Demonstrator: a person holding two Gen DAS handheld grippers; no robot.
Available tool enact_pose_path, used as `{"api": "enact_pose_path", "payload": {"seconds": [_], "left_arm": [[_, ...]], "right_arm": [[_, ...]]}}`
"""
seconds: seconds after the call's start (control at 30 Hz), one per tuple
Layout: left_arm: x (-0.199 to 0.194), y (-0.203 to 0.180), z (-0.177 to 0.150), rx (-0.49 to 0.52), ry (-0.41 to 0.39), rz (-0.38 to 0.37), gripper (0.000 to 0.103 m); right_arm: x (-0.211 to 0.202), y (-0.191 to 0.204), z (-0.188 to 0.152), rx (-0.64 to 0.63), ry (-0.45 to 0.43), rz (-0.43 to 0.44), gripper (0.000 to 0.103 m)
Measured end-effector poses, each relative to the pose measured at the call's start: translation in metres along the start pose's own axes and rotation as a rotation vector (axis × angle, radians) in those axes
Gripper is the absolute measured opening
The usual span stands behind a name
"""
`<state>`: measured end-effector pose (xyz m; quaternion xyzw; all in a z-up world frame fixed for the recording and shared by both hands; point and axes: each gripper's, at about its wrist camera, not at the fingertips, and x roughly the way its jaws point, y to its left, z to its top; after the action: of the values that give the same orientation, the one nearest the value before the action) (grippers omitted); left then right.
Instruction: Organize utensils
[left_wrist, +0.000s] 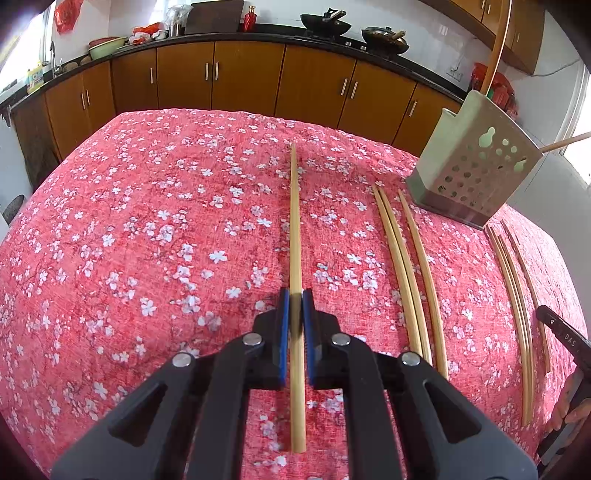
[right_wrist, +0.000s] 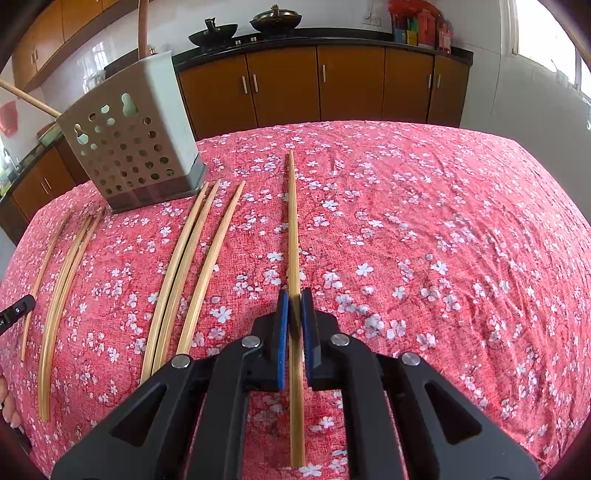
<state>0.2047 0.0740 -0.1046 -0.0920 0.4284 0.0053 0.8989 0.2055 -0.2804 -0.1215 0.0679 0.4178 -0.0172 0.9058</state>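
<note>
While the left gripper (left_wrist: 295, 295) sits low over the flowered tablecloth (left_wrist: 147, 221), we see its jaws drawn narrow around the left chopstick (left_wrist: 295, 229), whose long axis runs straight ahead along the fingers. We cannot tell whether that stick rests on the cloth or hangs just clear of it.

Moving rightward, we pass three loose chopsticks (left_wrist: 406, 266) lying roughly parallel, then the perforated holder (left_wrist: 476, 173) standing upright at the far side of the table, then another trio (left_wrist: 517, 295) beyond its base. In the holder we make out only a tall wooden handle (left_wrist: 495, 48) and a slanted wooden handle (left_wrist: 565, 142) jutting out sideways; no chopsticks show inside.

Furthest right, the right gripper (right_wrist: 294, 295) likewise pinches the right chopstick (right_wrist: 292, 221) lengthwise. From here the holder lies ahead and to the left, and it looks slightly nearer to this hand. We judge both sticks must be tipped upright before dropping in.
</note>
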Motion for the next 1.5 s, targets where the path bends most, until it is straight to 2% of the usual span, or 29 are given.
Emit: {"api": "enact_pose_path", "payload": {"seconds": [1.17, 1.3, 1.5], "left_arm": [[0.000, 0.002, -0.001, 0.000, -0.001, -0.001, 0.010], [-0.001, -0.006, -0.002, 0.053, 0.004, 0.034, 0.010], [-0.007, -0.014, -0.013, 0.099, 0.008, 0.065, 0.010]], "right_arm": [[-0.001, -0.002, 0.000, 0.016, -0.002, 0.011, 0.009], [-0.003, 0.003, -0.003, -0.007, -0.002, -0.011, 0.009], [-0.008, -0.003, -0.008, 0.017, -0.001, 0.014, 0.009]]}}
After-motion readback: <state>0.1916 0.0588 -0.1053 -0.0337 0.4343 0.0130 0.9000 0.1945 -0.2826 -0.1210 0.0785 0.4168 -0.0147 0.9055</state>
